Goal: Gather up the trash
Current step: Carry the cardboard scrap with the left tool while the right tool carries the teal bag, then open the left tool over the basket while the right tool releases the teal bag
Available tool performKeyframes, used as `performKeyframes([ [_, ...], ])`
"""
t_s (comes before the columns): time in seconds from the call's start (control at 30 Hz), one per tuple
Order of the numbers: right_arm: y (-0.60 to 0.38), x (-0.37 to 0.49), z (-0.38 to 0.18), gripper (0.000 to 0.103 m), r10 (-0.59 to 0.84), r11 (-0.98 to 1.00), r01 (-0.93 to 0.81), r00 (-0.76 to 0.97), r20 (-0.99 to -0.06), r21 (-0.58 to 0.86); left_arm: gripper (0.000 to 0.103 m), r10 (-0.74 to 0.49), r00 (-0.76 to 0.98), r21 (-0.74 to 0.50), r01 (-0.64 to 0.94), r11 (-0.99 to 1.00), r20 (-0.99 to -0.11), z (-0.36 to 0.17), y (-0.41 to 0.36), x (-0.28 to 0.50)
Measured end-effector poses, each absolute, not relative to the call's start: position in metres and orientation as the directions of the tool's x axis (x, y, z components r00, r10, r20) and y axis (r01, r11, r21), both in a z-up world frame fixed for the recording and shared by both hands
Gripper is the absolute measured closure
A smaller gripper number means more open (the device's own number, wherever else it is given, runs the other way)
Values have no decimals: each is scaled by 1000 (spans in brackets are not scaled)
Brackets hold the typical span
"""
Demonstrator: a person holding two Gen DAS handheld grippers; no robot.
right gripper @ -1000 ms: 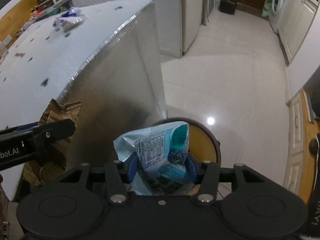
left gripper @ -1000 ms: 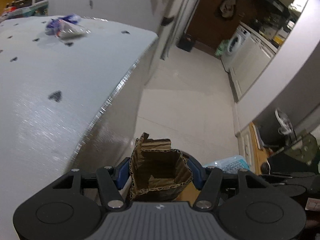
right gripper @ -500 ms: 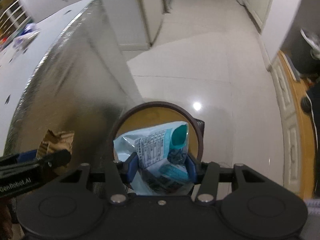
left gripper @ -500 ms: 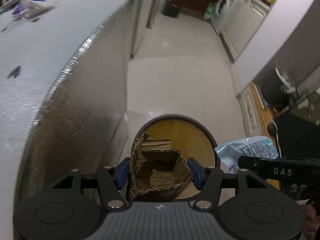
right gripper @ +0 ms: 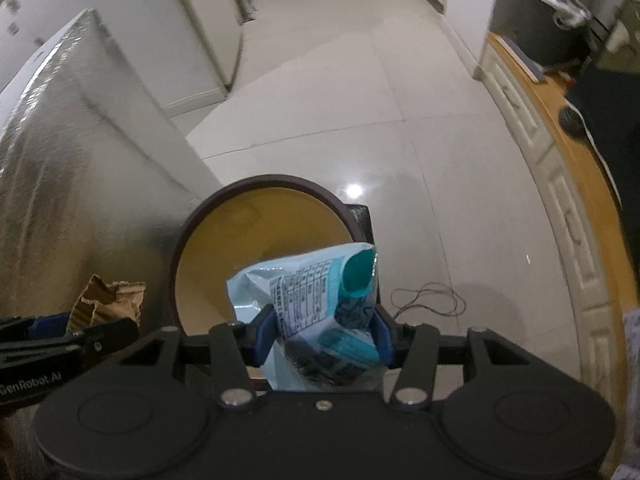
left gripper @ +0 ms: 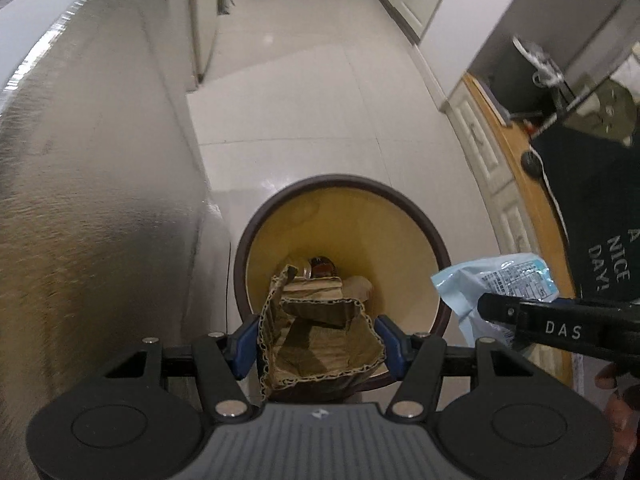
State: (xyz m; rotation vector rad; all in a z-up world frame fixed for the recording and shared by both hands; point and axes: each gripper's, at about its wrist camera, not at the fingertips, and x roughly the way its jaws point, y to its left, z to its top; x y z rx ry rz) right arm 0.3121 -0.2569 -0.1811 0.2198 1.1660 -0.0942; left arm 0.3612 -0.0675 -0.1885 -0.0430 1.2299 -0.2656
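Observation:
My left gripper (left gripper: 316, 342) is shut on a crumpled piece of brown corrugated cardboard (left gripper: 320, 340), held right over the round bin (left gripper: 340, 184), which has a dark brown rim and a yellow inside. A can (left gripper: 320, 266) and other scraps lie at the bin's bottom. My right gripper (right gripper: 324, 340) is shut on a light blue plastic wrapper (right gripper: 312, 292) with teal print, above the bin's (right gripper: 276, 182) near right edge. In the left wrist view the wrapper (left gripper: 496, 276) and the right gripper's black finger (left gripper: 560, 326) show at the right. The cardboard (right gripper: 108, 300) shows at the left of the right wrist view.
A silver foil-covered table side (left gripper: 100, 200) rises close on the left of the bin. White tiled floor (left gripper: 300, 100) stretches ahead. A white cabinet with a wooden top (right gripper: 560, 160) runs along the right. A thin dark cord (right gripper: 432, 300) lies on the floor right of the bin.
Both grippers have come down from tabletop level and tilted toward the floor, still holding the cardboard and the wrapper. The bin has come into view and now sits directly under them.

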Motion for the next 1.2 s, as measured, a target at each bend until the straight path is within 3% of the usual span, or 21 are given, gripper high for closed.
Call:
performKeyframes([
  [0.5,-256,337,-249,52,41,940,300,382,-923,165,42,-215,231,-172,192,966,-949,-266,-82,389],
  [1.2,-235,427,-328,48,131,951,226,327,-936,212,42,-210,228,-172,176,969,-951,-306,-86,406],
])
